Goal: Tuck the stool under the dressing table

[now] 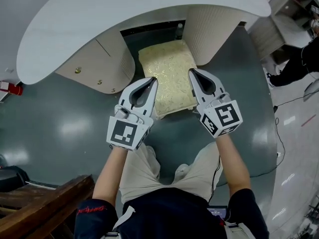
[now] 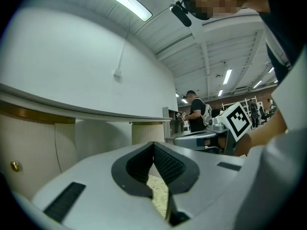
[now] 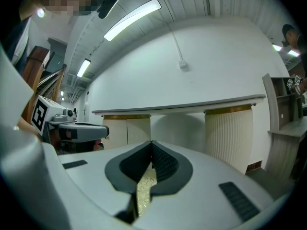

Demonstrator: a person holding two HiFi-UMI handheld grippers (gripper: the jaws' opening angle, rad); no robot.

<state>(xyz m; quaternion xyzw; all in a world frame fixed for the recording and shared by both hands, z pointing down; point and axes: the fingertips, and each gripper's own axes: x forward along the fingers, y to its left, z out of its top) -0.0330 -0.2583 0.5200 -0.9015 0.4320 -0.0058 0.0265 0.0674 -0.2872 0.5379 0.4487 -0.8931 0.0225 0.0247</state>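
Stool with a pale yellow, leaf-patterned padded square seat [image 1: 169, 76] stands on the glossy dark grey floor [image 1: 65, 118]. Its far end is already in the gap between the two ribbed cream pedestals of the white, curved-top dressing table [image 1: 149, 14]. Its near end sticks out toward the person. The left gripper [image 1: 151, 81] and right gripper [image 1: 192, 72] both have their jaws pressed together with nothing pinched. Each gripper view shows only a sliver of the patterned seat below the meeting pads. In the head view their tips lie over the seat's two near corners; whether they touch it I cannot tell. The cushion looks soft and likely to give under a point load. The frame beneath, which is hidden along with the legs, should be the stiff part. The stool is probably light enough to slide on this smooth floor. The best purchase would be the near edge at both corners, pressed evenly so the stool does not swing into the left pedestal [image 1: 117, 59] or the right one [image 1: 209, 31].
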